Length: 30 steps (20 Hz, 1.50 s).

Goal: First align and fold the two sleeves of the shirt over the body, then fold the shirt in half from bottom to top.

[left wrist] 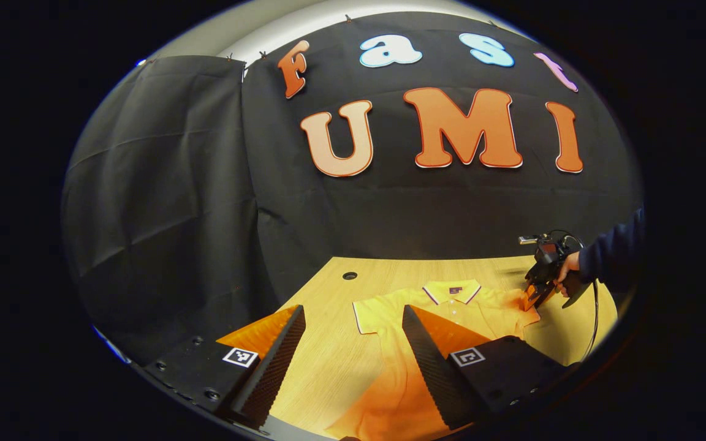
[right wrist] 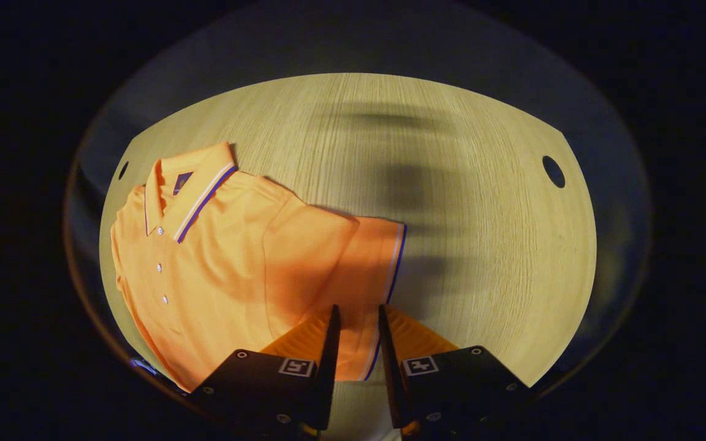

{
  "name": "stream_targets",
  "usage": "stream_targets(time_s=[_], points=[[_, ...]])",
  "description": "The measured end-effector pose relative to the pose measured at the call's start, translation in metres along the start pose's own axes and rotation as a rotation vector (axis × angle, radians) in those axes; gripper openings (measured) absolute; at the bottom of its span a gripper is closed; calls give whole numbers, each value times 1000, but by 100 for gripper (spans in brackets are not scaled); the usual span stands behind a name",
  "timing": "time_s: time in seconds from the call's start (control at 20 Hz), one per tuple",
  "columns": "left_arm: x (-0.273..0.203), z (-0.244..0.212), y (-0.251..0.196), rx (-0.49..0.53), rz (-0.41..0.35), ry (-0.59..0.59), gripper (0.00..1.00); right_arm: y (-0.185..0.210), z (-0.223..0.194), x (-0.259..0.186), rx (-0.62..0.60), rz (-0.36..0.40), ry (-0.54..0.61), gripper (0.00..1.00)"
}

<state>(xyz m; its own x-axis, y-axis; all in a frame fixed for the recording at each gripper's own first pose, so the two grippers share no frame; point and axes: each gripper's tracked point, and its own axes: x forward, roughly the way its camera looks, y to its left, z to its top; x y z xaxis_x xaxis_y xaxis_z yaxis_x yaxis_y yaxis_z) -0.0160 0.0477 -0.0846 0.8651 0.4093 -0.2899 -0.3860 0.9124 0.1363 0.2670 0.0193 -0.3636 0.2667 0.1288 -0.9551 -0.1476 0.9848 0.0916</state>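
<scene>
An orange polo shirt (left wrist: 488, 312) with a striped collar lies face up on the wooden table (left wrist: 322, 367). My left gripper (left wrist: 352, 312) hovers open and wide over the shirt's lower left part, nothing between its fingers. In the left gripper view a hand in a dark sleeve holds my right gripper (left wrist: 534, 298) at the shirt's far sleeve. In the right gripper view the shirt (right wrist: 218, 263) lies flat, and my right gripper (right wrist: 357, 311) straddles the trimmed hem of the sleeve (right wrist: 365, 257). Its fingers stand a narrow gap apart around the hem.
The table (right wrist: 482, 245) has round cable holes (right wrist: 553, 171) (left wrist: 350, 275) near its corners. Black cloth walls the booth behind and to the left. A cable (left wrist: 593, 331) hangs from the right gripper beside the shirt.
</scene>
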Motion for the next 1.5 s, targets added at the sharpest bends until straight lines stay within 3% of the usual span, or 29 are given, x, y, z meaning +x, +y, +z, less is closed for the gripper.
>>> stream_targets(time_s=[0.05,0.1,0.2,0.3,0.4,0.45,0.5,0.95,1.15,1.2,1.25,1.3,1.35,1.4,1.5], points=[[2,1,-1,-3,0,-6,98,-3,2,0,19,4,-8,34],[5,4,-1,-8,-1,-14,98,-4,3,-1,38,13,-12,19],[5,5,-1,-18,3,-17,98,-3,0,-3,67,56,-9,9],[5,1,4,-26,12,-17,98,-1,10,-12,90,89,-45,6],[6,-5,8,-42,16,-1,98,8,24,-28,84,120,-100,6],[6,-8,8,-52,16,10,98,12,29,-35,74,122,-119,11],[8,-10,9,-60,16,15,98,19,32,-40,58,125,-131,5],[1,-9,24,-67,47,-1,98,88,40,-71,-60,191,-159,5],[-2,-14,30,-83,63,4,98,122,41,-81,-64,274,-175,6],[-2,-15,32,-87,68,4,98,129,40,-82,-77,290,-177,13],[-1,-16,34,-93,69,6,98,133,41,-84,-90,300,-185,5],[0,-16,35,-101,72,7,98,137,41,-88,-96,312,-195,15],[2,-17,37,-109,74,8,98,139,41,-90,-94,320,-198,17],[2,-17,39,-116,71,10,98,138,41,-92,-93,320,-202,27],[9,-20,40,-143,55,31,98,134,42,-98,-100,302,-225,37]])
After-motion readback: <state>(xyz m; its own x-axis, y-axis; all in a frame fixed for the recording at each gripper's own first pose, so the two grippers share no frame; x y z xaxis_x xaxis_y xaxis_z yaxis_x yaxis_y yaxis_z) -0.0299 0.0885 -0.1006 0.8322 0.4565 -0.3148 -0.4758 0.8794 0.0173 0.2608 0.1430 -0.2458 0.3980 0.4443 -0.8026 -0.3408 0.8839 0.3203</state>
